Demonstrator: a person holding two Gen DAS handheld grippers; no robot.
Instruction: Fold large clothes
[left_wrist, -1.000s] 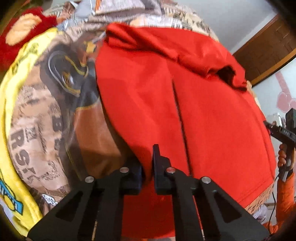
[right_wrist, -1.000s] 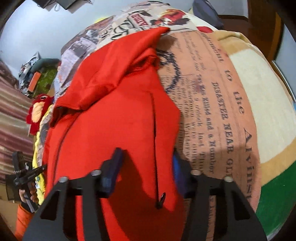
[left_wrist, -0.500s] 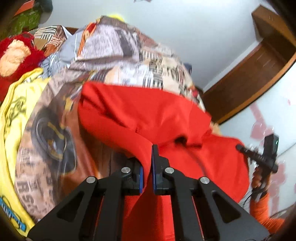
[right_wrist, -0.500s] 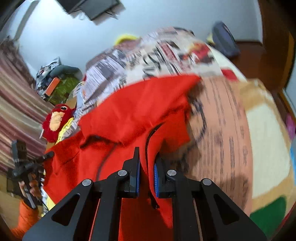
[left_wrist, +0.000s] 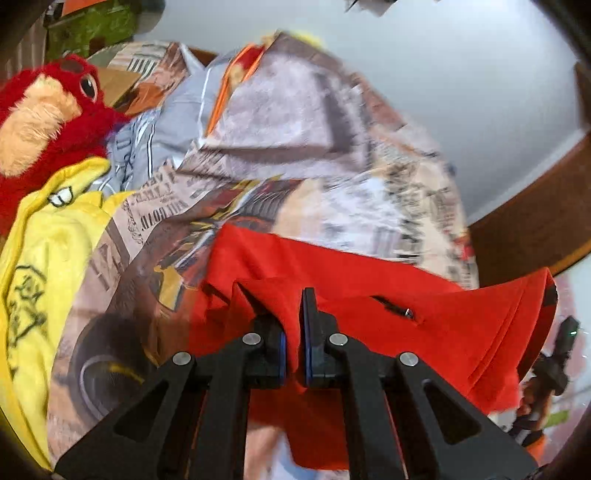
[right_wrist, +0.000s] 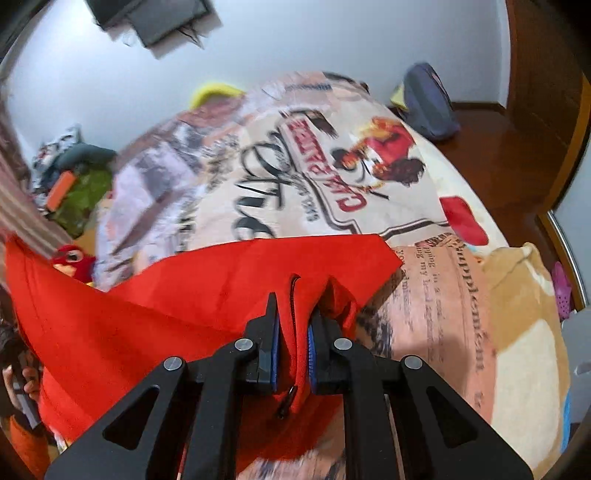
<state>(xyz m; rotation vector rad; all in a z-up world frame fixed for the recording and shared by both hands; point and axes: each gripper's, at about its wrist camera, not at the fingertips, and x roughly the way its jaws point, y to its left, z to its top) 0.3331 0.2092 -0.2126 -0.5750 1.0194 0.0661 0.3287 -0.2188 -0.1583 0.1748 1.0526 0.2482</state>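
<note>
Left gripper (left_wrist: 293, 332), black, angular, with blue pads: jaws pinched narrow on a bunched fold of the red garment (left_wrist: 424, 321). Right gripper (right_wrist: 291, 332), same build: jaws clamped narrow on the garment (right_wrist: 147, 317) beside its dark zipper (right_wrist: 293, 295); the metal pull (right_wrist: 286, 402) hangs below the pads.

The garment is a soft, matte, bright red cloth. It sags between the two grippers in a broad sheet with loose creases, raised above the bed, its far edge draped on the bedspread (left_wrist: 351, 192). In the left view a small dark slit with a metal glint shows near the middle of the sheet.

The bedspread (right_wrist: 332, 177) is a smooth printed fabric in tan, grey and cream, with newsprint lettering and cartoon figures. At the left of the bed lie a yellow cloth (left_wrist: 40, 266) with black line drawings and a red plush toy (left_wrist: 40, 110), shaggy, with a tan face patch and glossy black eye. Beyond stand a pale wall (right_wrist: 295, 44) and brown wood trim (left_wrist: 532, 229).
</note>
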